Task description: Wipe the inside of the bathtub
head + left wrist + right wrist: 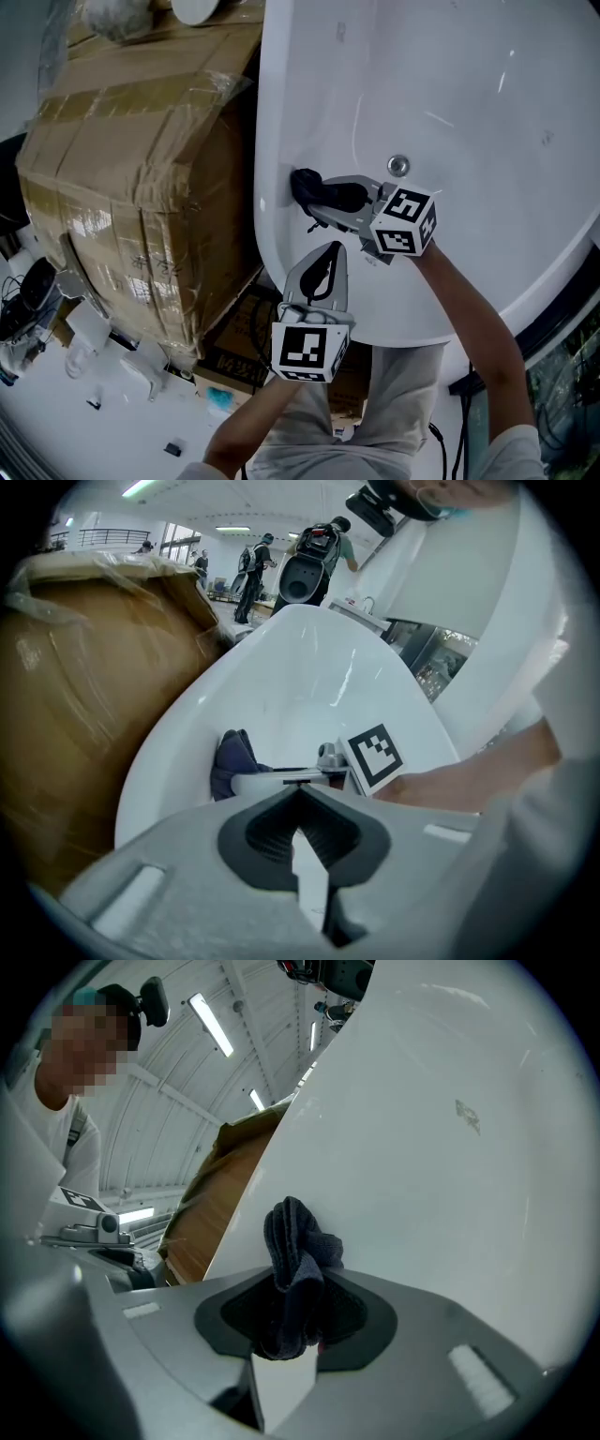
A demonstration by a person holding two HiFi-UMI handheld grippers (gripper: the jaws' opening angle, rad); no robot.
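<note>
The white bathtub fills the upper right of the head view, with a chrome drain in its wall. My right gripper is shut on a dark blue cloth, which presses against the tub's inner wall near the left rim. In the right gripper view the cloth bunches out between the jaws against the white wall. My left gripper is shut and holds nothing, just outside the tub's near rim. From the left gripper view the cloth and the right gripper's marker cube show ahead.
A large cardboard box wrapped in plastic film stands close against the tub's left side. Small white items lie on the floor at lower left. Several people stand far off in the hall.
</note>
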